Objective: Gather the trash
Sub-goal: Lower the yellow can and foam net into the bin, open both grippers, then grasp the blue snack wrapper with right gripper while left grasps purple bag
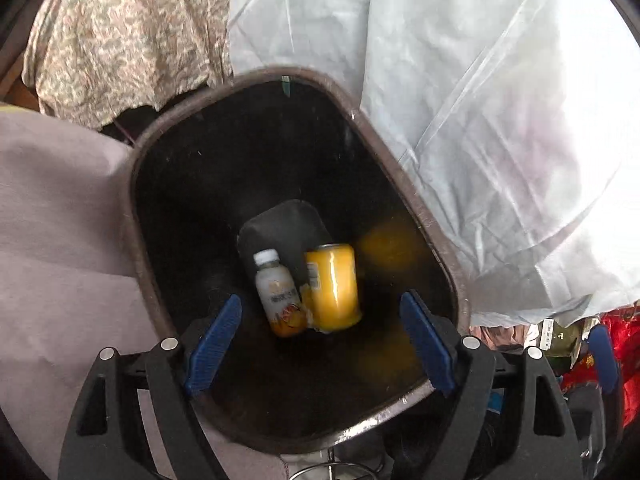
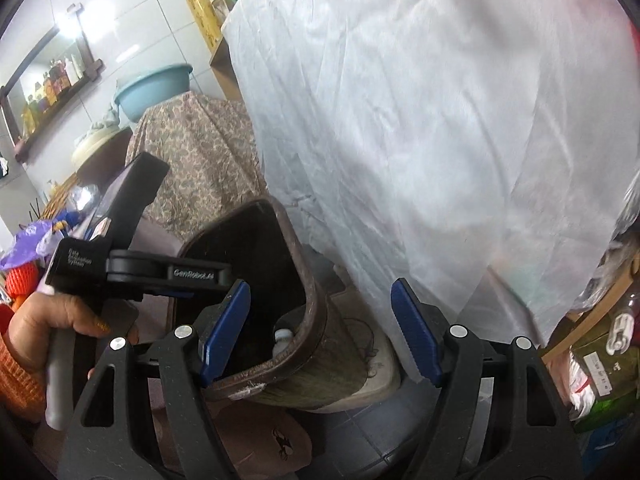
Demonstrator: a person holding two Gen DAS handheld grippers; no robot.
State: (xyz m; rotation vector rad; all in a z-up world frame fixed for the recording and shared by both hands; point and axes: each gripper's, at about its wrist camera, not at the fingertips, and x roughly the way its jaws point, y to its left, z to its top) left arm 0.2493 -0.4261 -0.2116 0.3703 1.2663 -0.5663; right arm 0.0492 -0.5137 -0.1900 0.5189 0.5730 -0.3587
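Here, in the left wrist view, the left hand-held gripper (image 1: 320,342) hangs spread and empty over the bin (image 1: 404,184), apparently for dropping; a yellow can (image 1: 334,286) and bottle (image 1: 278,294) lie at its bottom. From the right wrist view, the right hand-held gripper (image 2: 322,328) stands spread, holding nothing, beside the bin's rim.

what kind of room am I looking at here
Probably a cluttered home utility or storage corner: white tiled wall, a teal plastic basin on cloth-covered furniture, a wooden wall shelf of bottles, and a dark brown waste bin.

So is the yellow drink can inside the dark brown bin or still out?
Inside. The yellow drink can lies on the dark brown bin's floor beside a small white-capped bottle.
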